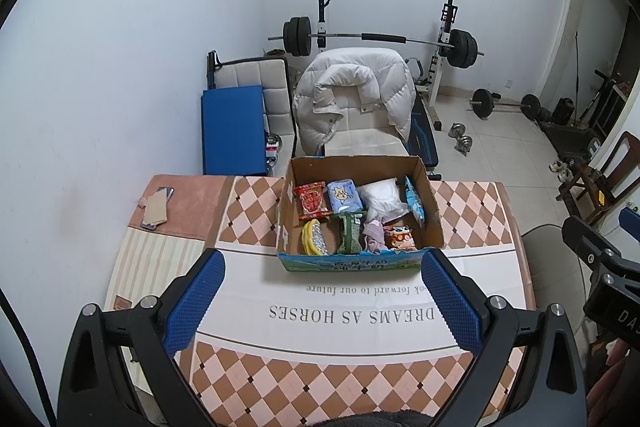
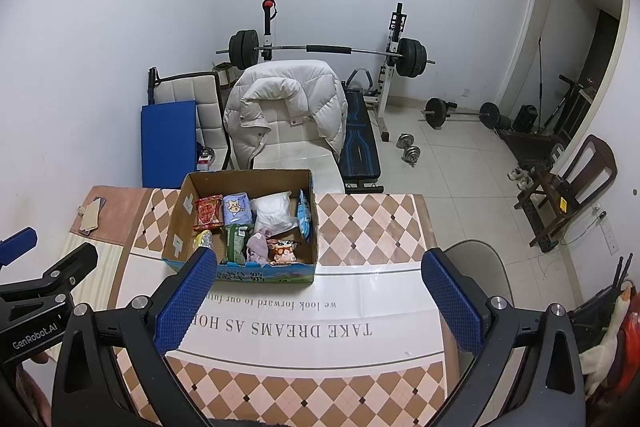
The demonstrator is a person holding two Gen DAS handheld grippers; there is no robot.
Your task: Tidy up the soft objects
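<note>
An open cardboard box stands on the table and also shows in the right wrist view. It holds soft items: a red packet, a blue tissue pack, a white bag, a green pack, a purple cloth, a cartoon pouch and a yellow item. My left gripper is open and empty, raised in front of the box. My right gripper is open and empty, to the right of the box.
The table has a checked cloth with printed words. A phone and card lie at its far left. A chair with a white jacket stands behind the table. Weights and a bench fill the floor beyond.
</note>
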